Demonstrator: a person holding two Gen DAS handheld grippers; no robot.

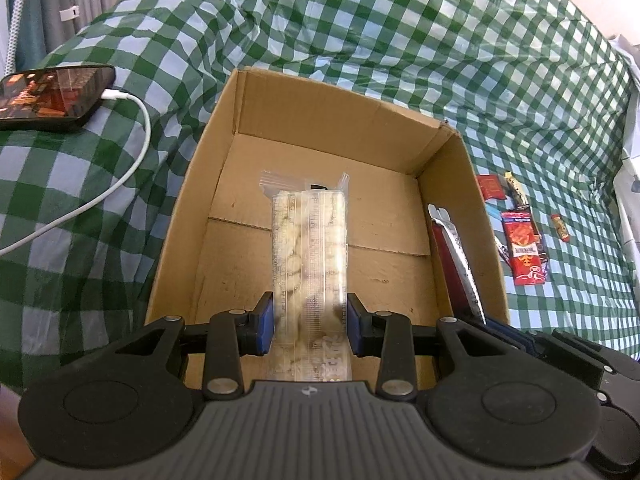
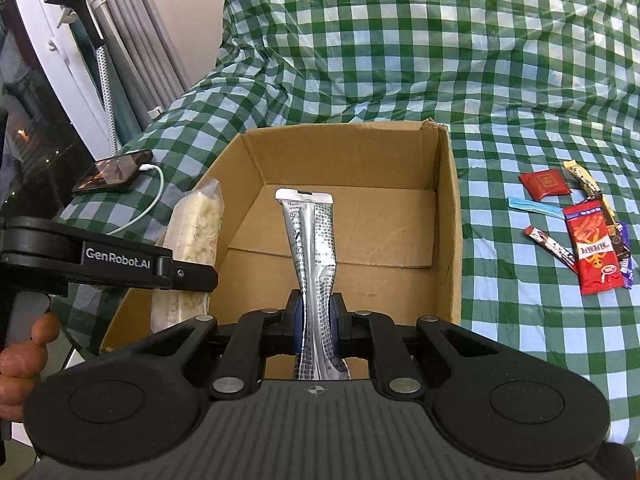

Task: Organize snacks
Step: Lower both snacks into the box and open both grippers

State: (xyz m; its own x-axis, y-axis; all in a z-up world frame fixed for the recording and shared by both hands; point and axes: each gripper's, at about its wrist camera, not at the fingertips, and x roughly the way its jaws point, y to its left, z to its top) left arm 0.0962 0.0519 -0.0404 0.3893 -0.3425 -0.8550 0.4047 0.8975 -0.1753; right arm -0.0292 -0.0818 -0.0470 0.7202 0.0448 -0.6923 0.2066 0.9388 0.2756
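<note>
An open cardboard box (image 1: 320,120) (image 2: 448,216) sits on a green checked cloth. My left gripper (image 1: 309,326) is shut on a clear packet of pale biscuits (image 1: 308,240), held over the box's inside. That packet also shows at the box's left edge in the right wrist view (image 2: 196,232). My right gripper (image 2: 316,320) is shut on a silver foil snack packet (image 2: 312,240), which hangs over the box opening. The same silver packet appears by the box's right wall in the left wrist view (image 1: 456,256). The box floor looks bare.
Several loose snacks lie on the cloth right of the box, among them a red packet (image 2: 594,252) (image 1: 524,248) and a dark red square sachet (image 2: 544,184). A phone (image 1: 52,96) (image 2: 114,172) on a white charging cable (image 1: 132,152) lies to the left. A hand (image 2: 20,356) grips the left tool.
</note>
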